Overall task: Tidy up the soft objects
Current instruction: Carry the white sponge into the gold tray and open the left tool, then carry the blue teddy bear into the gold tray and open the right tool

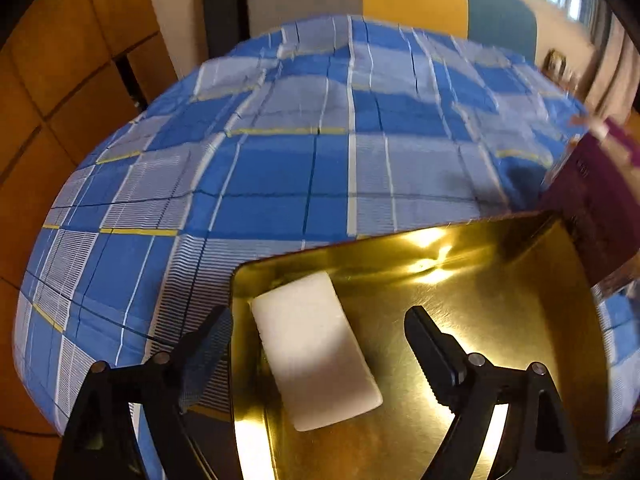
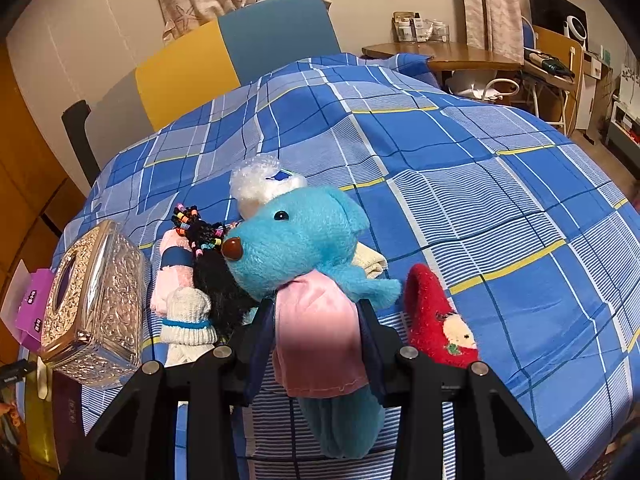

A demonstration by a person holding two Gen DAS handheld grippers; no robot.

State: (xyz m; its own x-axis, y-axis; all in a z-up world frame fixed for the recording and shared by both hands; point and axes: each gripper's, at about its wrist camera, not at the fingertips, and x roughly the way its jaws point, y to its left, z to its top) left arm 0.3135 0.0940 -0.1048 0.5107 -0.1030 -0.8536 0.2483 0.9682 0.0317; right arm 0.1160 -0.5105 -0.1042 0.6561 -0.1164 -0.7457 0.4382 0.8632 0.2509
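My left gripper (image 1: 316, 344) hangs wide open over the white sponge (image 1: 316, 350) in the gold tin (image 1: 500, 280) — my right gripper (image 2: 316, 332) clamps the blue plush mouse (image 2: 296, 240).

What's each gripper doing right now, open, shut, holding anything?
Left gripper: open, holding nothing; white foam block lies loose between its fingers in the gold tin.
Right gripper: shut on the blue plush toy, gripped at its pink dress.

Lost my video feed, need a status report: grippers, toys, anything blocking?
Left gripper open over white pad in gold tin. Right gripper shut on blue plush. Red slipper alongside, not blocking.
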